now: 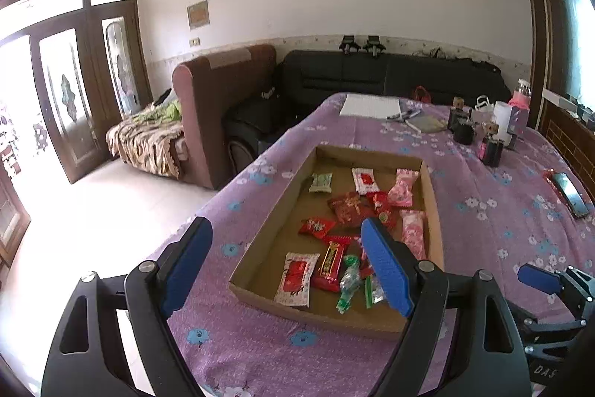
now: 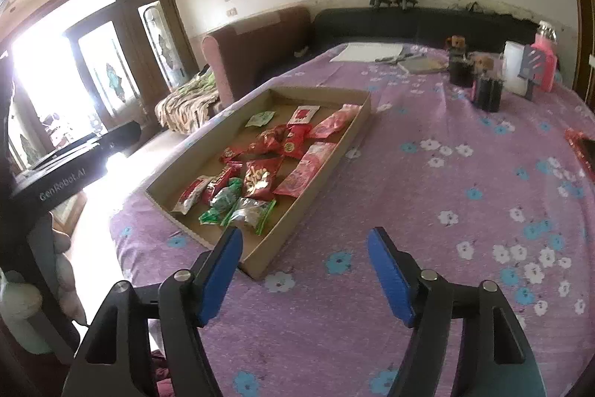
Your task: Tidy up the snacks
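A shallow cardboard tray (image 1: 431, 196) (image 2: 334, 140) lies on the purple flowered tablecloth and holds several snack packets: red ones (image 1: 349, 207) (image 2: 271, 140), pink ones (image 1: 412, 229) (image 2: 308, 170), green ones (image 1: 347, 281) (image 2: 245, 211) and a pale green one (image 1: 320, 182) (image 2: 260, 118). My left gripper (image 1: 286, 229) is open and empty, above the tray's near left corner. My right gripper (image 2: 305, 240) is open and empty, over the cloth just beyond the tray's near right corner; one blue finger (image 1: 539, 278) of it shows in the left wrist view.
At the table's far end stand dark cups (image 1: 463, 133) (image 2: 487, 92), a white box (image 1: 502, 121), a pink bottle (image 2: 544, 62), a notepad (image 1: 372, 106) and pens. A phone (image 1: 571, 194) lies at the right edge. Sofas (image 1: 223, 99) stand beyond the table.
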Available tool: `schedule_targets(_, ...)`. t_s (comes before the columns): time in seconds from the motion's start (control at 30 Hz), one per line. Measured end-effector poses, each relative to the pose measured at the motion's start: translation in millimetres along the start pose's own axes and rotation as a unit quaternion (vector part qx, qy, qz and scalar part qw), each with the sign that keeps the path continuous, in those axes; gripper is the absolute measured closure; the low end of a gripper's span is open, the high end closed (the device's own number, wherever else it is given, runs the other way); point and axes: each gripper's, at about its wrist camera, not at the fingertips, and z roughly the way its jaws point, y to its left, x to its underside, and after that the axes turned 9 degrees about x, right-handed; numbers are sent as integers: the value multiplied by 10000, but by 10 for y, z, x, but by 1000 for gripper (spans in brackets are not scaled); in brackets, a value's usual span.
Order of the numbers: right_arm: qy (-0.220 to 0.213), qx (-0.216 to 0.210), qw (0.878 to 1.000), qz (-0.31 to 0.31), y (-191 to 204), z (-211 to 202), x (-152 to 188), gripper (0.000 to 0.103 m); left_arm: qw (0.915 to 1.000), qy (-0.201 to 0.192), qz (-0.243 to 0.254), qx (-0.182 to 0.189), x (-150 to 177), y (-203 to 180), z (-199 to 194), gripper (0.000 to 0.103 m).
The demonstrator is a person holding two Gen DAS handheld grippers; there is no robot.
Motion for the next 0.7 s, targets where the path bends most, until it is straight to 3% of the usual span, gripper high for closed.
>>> schedule_targets(0.2,-161,72,9998,10,-27,-60,24,28,9987,-484,22,-139,-15,-85,-176,20)
schedule_targets(0.37,-286,118,9995,36,-56,-96,40,25,9939,-1075,31,-260,-23,-142,-366,1)
schedule_targets(0.47,-396,193,9990,33,-67,-121,51,22,9896,-1404,-20,-305,-24,-142,-461,0)
schedule_targets(0.7,-576,308,9979,-45,-45,-169,64,19,9897,-1402,-74,-269,-30,-144,-440,0)
